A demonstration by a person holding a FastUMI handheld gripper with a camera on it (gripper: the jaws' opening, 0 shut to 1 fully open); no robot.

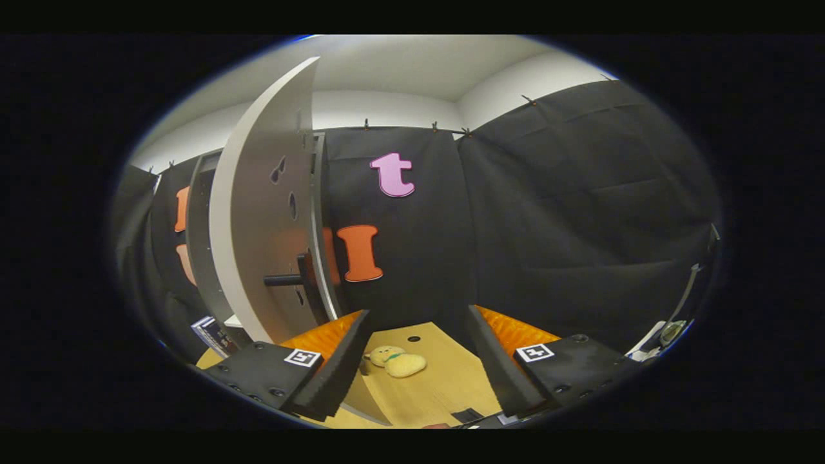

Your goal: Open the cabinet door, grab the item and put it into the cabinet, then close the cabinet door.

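The white cabinet door (261, 212) stands swung open to the left of my fingers, edge-on toward me, with a dark bar handle (283, 280) sticking out of it near its lower part. The cabinet body (200, 245) sits behind the door, its inside mostly hidden. A small yellow plush toy (394, 361) lies on the wooden tabletop (445, 386), between and just beyond my fingertips. My gripper (419, 341) is open, with nothing between its fingers, and hovers above the table.
The black booth cloth hangs close behind the table. A small dark hole (414, 338) marks the tabletop past the toy. A small printed box (213, 335) lies at the cabinet's foot on the left. Cables and a device (670, 332) sit at the far right.
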